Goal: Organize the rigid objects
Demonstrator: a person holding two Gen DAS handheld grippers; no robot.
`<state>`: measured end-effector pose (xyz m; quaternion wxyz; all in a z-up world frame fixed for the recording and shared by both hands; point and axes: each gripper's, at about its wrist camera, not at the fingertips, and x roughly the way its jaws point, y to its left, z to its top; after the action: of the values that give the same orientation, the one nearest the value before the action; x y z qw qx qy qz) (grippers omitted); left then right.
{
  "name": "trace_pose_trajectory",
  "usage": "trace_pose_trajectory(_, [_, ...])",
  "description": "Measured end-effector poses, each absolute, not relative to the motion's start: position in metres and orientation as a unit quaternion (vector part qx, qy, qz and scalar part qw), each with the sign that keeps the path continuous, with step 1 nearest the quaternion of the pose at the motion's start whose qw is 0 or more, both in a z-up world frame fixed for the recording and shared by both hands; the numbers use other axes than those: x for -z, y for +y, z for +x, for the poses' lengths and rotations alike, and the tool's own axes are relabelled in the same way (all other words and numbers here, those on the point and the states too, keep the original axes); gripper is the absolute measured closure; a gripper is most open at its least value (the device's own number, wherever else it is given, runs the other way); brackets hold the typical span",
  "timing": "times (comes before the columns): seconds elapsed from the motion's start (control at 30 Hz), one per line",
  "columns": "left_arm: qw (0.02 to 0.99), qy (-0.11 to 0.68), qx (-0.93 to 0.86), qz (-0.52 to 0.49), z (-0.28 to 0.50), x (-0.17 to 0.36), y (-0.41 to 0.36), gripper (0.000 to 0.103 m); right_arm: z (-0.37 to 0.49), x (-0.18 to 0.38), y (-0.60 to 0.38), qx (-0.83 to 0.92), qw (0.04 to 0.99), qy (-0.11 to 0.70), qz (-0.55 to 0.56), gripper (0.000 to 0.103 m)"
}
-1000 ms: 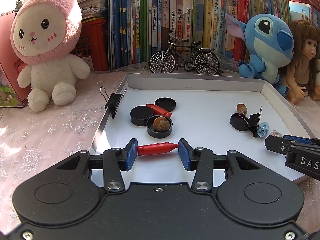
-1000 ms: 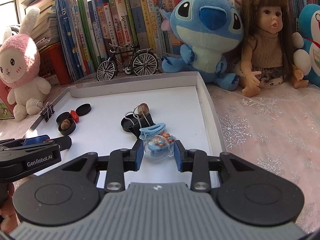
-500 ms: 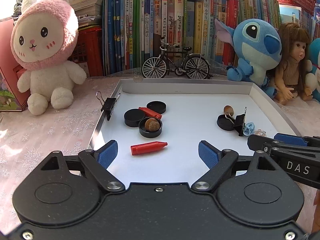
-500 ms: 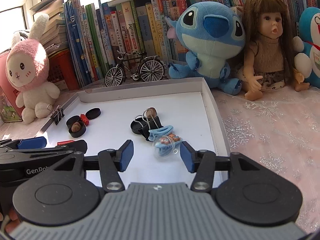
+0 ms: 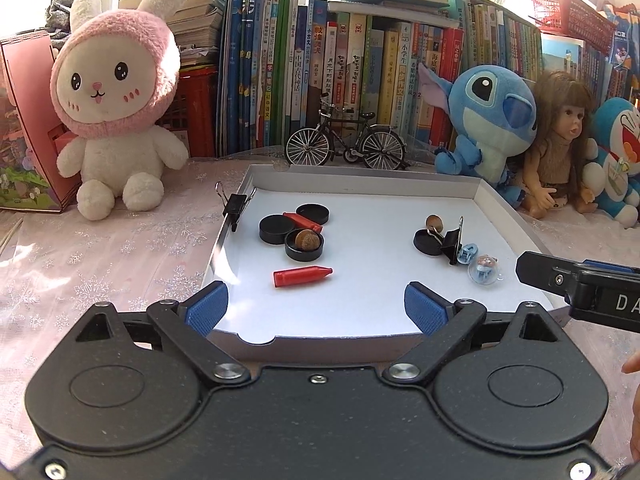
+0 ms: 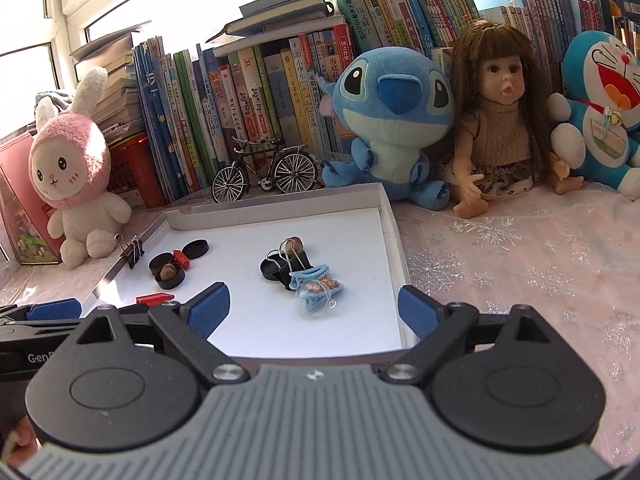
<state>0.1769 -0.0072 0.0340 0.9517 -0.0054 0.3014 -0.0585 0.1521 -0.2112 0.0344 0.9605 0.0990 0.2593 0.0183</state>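
Note:
A red crayon (image 5: 303,276) lies loose on the white tray (image 5: 360,192), just beyond my left gripper (image 5: 316,306). Its jaws are opening wide with nothing between them. Behind the crayon sit black caps (image 5: 274,229), one holding an acorn (image 5: 304,244), and a second red crayon (image 5: 302,221). In the right wrist view a clear toy ball (image 6: 316,300) rests against a blue hair clip (image 6: 310,276) and a black binder clip (image 6: 294,264). My right gripper (image 6: 314,306) is back from them, jaws opening and empty.
A binder clip (image 5: 236,206) grips the tray's left rim. Behind the tray stand a model bicycle (image 5: 346,146), a pink rabbit plush (image 5: 116,120), a blue plush (image 5: 488,116), a doll (image 5: 560,152) and rows of books. A pink snowflake cloth (image 6: 520,264) covers the table.
Both grippers opened and drew back and upward. The left let go of the red crayon and the right let go of the clear ball; both now lie on the tray.

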Motion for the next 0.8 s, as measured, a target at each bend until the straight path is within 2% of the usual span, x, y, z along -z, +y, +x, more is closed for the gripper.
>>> trace_pose_trajectory(0.37, [0.955,0.289,0.066,0.021,0.138,-0.029,-0.005,0.007,0.119,-0.029,-0.203,-0.025,0.963,0.26,0.066,0.001])
trace_pose_trajectory(0.8, [0.944,0.328,0.036,0.014,0.136,-0.008,0.0,0.006,0.112,-0.009,-0.195,-0.022,0.957,0.287,0.036,0.0])
